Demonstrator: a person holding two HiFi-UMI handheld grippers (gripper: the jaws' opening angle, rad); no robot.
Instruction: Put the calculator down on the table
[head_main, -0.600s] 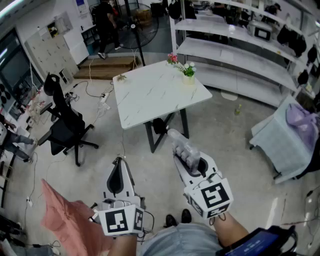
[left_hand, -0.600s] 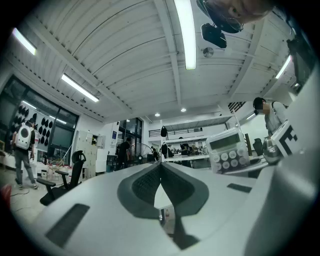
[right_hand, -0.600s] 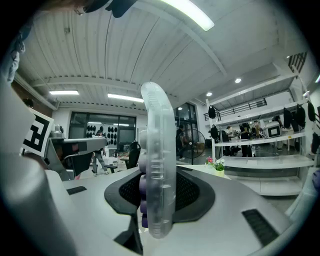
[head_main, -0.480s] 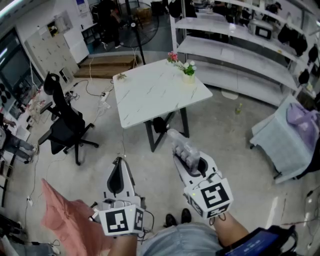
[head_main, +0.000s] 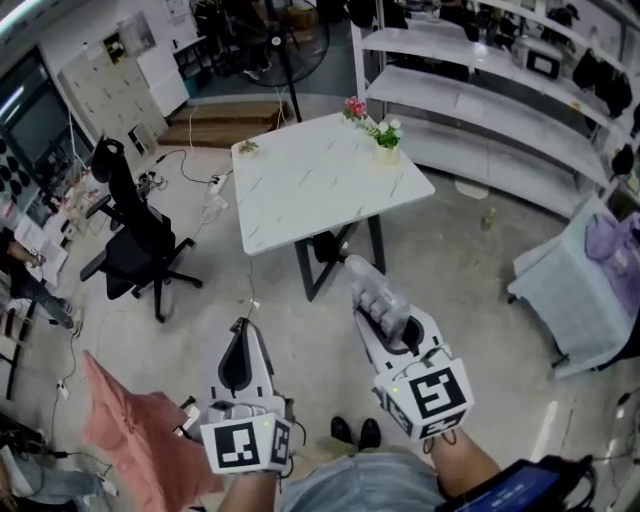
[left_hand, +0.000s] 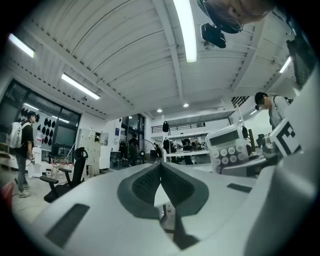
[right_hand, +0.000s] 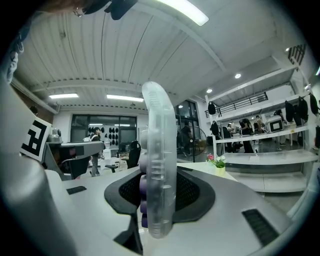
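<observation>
Clear-cased calculator (right_hand: 159, 150) with lilac keys. White right claw (head_main: 390, 322) and left claw (head_main: 240, 325), black-padded, each bearing black-and-white square markers. White desk (head_main: 320, 190) veined grey; pink and white flowers (head_main: 372, 122); black chair (head_main: 135, 235); salmon-pink cloth (head_main: 130, 430); mottled grey floor (head_main: 470, 290).

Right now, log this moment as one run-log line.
right tongs: shut on calculator | left tongs: shut, empty | table: ahead, calculator not yet down
</observation>
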